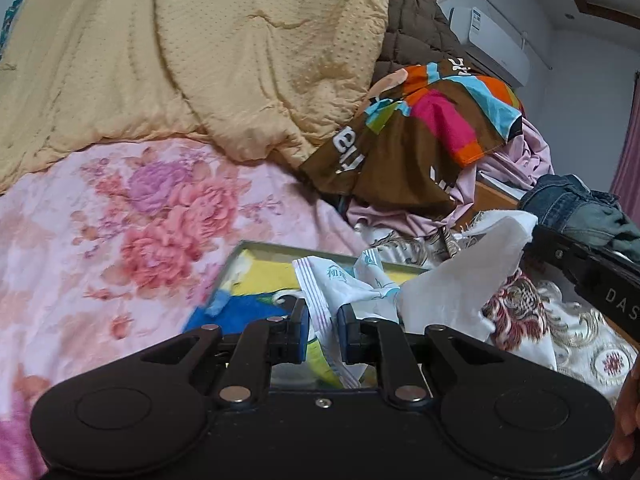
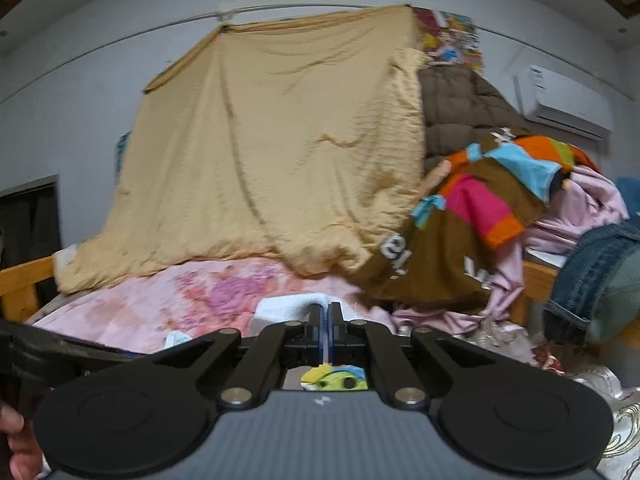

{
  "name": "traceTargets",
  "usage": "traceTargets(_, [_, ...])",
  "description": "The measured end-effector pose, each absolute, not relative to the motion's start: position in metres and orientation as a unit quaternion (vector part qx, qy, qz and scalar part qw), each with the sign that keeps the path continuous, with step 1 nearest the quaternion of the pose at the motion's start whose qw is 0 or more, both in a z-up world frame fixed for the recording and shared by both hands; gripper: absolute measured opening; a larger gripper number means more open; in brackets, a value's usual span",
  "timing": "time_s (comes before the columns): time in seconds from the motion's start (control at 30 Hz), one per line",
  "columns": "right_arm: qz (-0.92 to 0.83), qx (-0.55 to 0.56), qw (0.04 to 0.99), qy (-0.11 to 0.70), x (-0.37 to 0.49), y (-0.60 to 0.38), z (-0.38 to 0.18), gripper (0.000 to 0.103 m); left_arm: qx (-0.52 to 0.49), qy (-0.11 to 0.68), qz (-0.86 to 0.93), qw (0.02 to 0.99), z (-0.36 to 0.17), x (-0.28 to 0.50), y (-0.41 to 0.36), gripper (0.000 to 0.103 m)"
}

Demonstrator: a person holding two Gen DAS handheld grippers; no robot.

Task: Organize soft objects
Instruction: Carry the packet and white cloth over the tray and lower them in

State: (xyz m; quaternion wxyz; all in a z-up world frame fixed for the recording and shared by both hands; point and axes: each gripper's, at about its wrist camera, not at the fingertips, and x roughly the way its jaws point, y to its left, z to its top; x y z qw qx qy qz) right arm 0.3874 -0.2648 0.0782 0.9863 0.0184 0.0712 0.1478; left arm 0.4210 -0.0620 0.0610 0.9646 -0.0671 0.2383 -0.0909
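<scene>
- Plainly, the yellow quilt, the largest soft thing, is draped from the rail down onto the floral bedspread; it could be dragged off if a tool catches its hem.
- Beside the quilt, the colourful brown cloth is heaped loosely on pink garments, and a slide toward the picture frame is judged likely if it is brushed.
- The white cloth is pinched by the clenched right tool, just past the quilt's lower edge; a thin fold could slip free.
- The tissue packet is grasped by the left tool, whose fingers are narrowly parted; the slick wrapper may slide out.
</scene>
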Motion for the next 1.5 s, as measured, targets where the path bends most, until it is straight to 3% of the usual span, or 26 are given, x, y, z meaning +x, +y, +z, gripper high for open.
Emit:
traceTargets(0.47, [0.081, 0.101, 0.984, 0.124, 0.440, -0.332, 0.046, 0.002, -0.049, 0.241, -0.102, 0.964, 0.042, 0.478, -0.144, 0.016])
traceTargets(1.5, [0.053, 0.099, 0.972, 0.206, 0.486, -0.341, 0.006, 0.002, -0.031, 0.280, -0.106, 0.954, 0.014, 0.537, -0.171, 0.017])
